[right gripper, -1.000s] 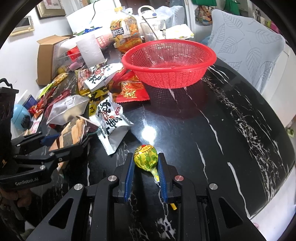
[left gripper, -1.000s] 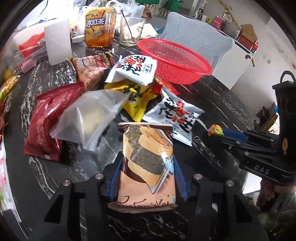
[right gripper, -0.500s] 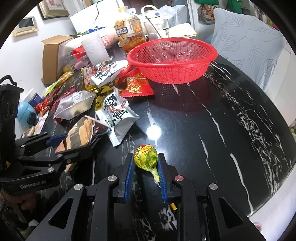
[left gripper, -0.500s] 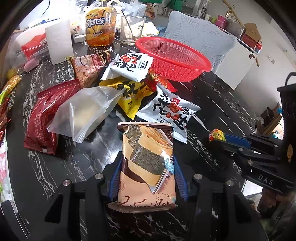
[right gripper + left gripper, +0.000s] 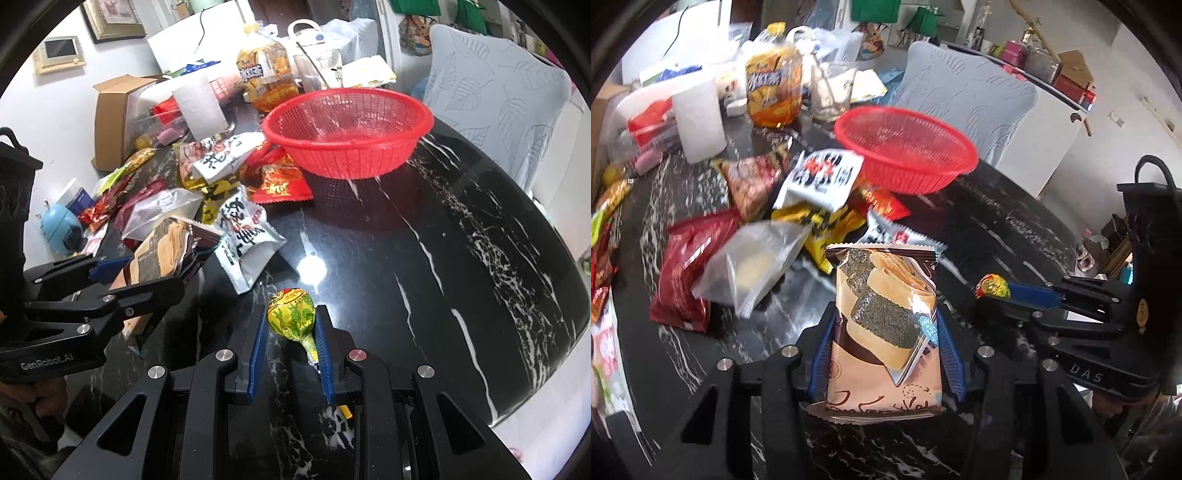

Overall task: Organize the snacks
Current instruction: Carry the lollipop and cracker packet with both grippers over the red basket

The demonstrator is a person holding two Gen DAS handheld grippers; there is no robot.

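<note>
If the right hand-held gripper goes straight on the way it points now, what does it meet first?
Probably the bare black table. The right hand-held gripper, shut on the lollipop, points down at open tabletop; the red basket lies further along that line. Depth is hard to judge in this fisheye view.

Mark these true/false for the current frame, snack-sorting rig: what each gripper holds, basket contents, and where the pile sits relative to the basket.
1. The left gripper is clamped on a seaweed-cracker packet. True.
2. The right gripper is empty. False: it is shut on a yellow lollipop.
3. The red basket already holds several snacks. False: its mesh interior looks empty in both views.
4. The loose snack pile lies left of the basket in the right wrist view. True.
5. The basket lies tipped on its side. False: it sits upright on the black marble table.
</note>
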